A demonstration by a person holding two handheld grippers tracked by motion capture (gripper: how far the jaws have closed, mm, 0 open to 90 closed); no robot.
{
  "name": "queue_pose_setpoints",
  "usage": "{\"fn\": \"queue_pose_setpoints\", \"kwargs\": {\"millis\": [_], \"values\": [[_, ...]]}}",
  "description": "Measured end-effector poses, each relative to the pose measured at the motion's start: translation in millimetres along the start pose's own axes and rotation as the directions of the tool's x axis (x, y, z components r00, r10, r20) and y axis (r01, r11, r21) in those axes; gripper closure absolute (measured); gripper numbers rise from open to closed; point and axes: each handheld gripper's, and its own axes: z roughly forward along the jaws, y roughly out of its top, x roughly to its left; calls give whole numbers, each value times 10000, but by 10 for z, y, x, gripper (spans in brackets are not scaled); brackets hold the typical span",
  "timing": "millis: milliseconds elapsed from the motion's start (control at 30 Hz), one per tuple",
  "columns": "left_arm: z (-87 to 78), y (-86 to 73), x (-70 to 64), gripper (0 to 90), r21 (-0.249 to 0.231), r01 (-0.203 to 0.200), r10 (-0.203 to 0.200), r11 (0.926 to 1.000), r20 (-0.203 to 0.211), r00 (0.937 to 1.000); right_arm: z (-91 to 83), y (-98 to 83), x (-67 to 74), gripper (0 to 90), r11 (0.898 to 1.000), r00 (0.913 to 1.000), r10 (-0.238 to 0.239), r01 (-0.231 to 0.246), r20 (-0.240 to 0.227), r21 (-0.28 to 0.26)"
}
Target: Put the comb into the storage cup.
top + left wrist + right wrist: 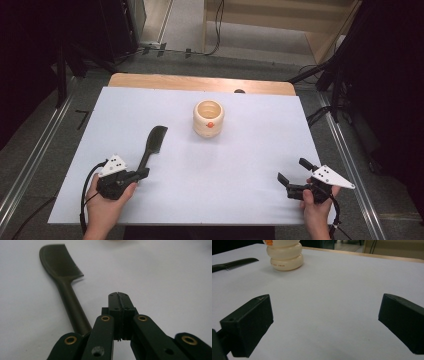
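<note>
Left tool together beside black comb, right tool apart, cream pot's print unreadable.

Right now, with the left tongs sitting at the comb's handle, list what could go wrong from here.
1. The left tongs are shut with nothing between them, and the comb lies beside them. A lift now would probably leave the comb on the table.
2. The comb's handle seems to run under the tongs' linkage, so sliding the hand could drag or flick the comb across the white sheet, perhaps toward the cream pot.
</note>
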Motion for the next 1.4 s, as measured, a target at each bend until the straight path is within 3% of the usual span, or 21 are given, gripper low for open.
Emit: {"fn": "queue_pose_setpoints", "kwargs": {"millis": [167, 300, 733, 900, 1133, 1300, 1333, 1400], "values": [[68, -33, 37, 900, 710, 175, -174, 9973, -14, 9998, 1, -1, 0, 0, 10000, 10000, 2, -2, 1, 6], [56, -55, 102, 900, 869, 307, -283, 9957, -285, 9992, 3, -1, -3, 0, 10000, 10000, 2, -2, 0, 6], [-74, -98, 315, 900, 719, 737, -655, 9947, -1105, 9917, 12, 0, 1, 0, 10000, 10000, -48, 48, -60, 58], [-75, -117, 393, 900, 695, 800, -687, 9944, -1525, 9859, 12, 1, -3, 0, 10000, 9999, -11, 12, -167, 53], [-90, -92, 440, 898, 536, 797, -705, 9954, -1548, 9854, 13, 0, -1, 0, 10000, 9998, -31, 33, -212, 92], [-156, 15, 434, 766, 399, 530, -465, 9978, -1500, 9876, 2, -2, -8, 0, 10000, 9994, -22, 21, -352, -15], [-173, 51, 446, 672, 465, 484, -411, 9977, -1465, 9884, -1, -2, -8, 0, 10000, 9993, 45, -47, -384, -49], [-193, 126, 477, 648, 595, 397, -304, 9974, -1494, 9883, 0, -3, -9, 0, 10000, 9993, 34, -37, -382, -63]]}}
